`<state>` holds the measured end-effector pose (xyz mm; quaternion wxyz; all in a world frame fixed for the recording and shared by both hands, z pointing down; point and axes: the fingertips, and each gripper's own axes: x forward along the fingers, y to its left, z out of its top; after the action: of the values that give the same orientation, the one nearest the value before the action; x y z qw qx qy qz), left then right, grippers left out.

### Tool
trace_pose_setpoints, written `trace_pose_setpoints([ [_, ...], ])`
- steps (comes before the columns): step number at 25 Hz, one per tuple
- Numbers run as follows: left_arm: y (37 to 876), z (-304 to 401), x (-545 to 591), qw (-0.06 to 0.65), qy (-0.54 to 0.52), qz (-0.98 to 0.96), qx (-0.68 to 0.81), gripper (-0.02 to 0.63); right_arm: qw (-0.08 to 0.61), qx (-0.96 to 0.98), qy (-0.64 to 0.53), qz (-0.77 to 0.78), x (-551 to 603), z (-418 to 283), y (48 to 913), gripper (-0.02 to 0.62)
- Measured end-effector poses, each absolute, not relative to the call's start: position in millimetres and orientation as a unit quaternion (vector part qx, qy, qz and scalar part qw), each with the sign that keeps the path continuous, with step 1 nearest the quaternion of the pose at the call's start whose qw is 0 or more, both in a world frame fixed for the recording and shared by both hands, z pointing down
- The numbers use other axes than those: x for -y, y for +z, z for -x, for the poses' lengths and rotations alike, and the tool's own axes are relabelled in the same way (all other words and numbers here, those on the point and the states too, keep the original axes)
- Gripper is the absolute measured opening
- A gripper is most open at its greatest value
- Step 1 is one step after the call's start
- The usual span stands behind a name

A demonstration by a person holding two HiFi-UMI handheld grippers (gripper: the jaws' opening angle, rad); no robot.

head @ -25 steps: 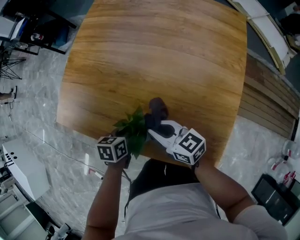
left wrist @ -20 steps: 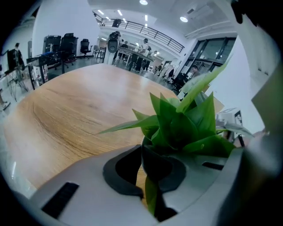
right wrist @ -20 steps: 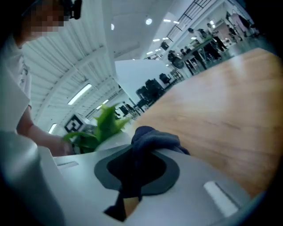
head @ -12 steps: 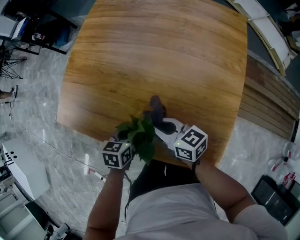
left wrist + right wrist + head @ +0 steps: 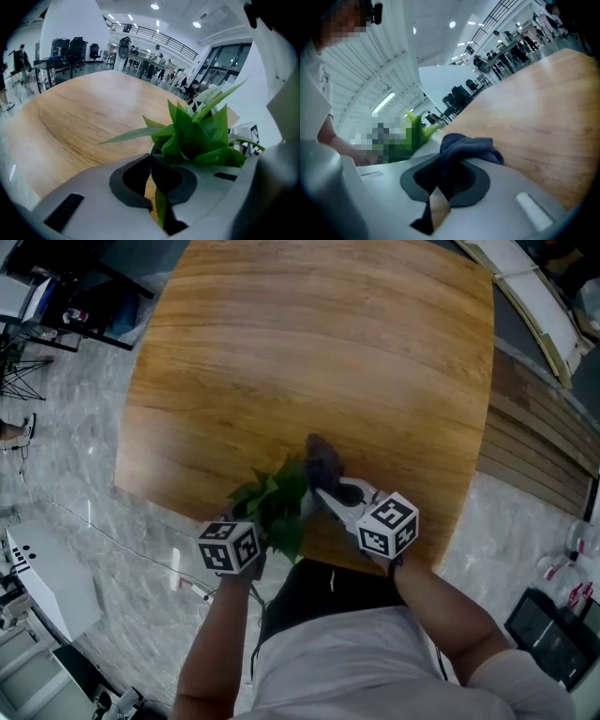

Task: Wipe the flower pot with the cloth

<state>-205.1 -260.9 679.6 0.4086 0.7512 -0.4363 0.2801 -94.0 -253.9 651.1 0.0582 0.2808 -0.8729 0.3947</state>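
Observation:
A small dark flower pot point(image 5: 164, 172) with a green leafy plant point(image 5: 197, 133) sits between the jaws of my left gripper point(image 5: 157, 185), which is shut on its rim. From the head view the plant point(image 5: 277, 502) hides the pot, near the table's front edge; the left marker cube point(image 5: 228, 547) shows just below the leaves. My right gripper point(image 5: 445, 180) is shut on a dark blue cloth point(image 5: 465, 146). The cloth point(image 5: 323, 461) bunches out past the right jaws and lies right beside the leaves, which also show in the right gripper view point(image 5: 415, 127).
The round wooden table point(image 5: 309, 352) stretches away behind the plant. Grey marble floor point(image 5: 75, 474) lies to the left and wooden boards point(image 5: 534, 446) to the right. The person's torso point(image 5: 347, 652) is close against the table's front edge.
The right gripper has shifted a little with the cloth, bringing it closer to the leaves. The plant's leaves have swung slightly right. The left hand has stayed about where it was.

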Motion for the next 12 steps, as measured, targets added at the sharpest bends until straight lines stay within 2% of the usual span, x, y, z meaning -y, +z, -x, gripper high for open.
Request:
trace_pose_setpoints([
  [4, 685, 210, 261, 0.437, 0.264, -0.734, 0.447, 0.018, 0.02, 0.896, 0.381, -0.229, 233, 118, 602, 0.032],
  [9, 686, 212, 260, 0.451, 0.254, -0.727, 0.451, 0.018, 0.088, 0.84, 0.444, -0.299, 230, 83, 688, 0.032],
  [12, 687, 215, 261, 0.462, 0.245, -0.72, 0.456, 0.018, 0.107, 0.838, 0.44, -0.303, 232, 85, 685, 0.032],
])
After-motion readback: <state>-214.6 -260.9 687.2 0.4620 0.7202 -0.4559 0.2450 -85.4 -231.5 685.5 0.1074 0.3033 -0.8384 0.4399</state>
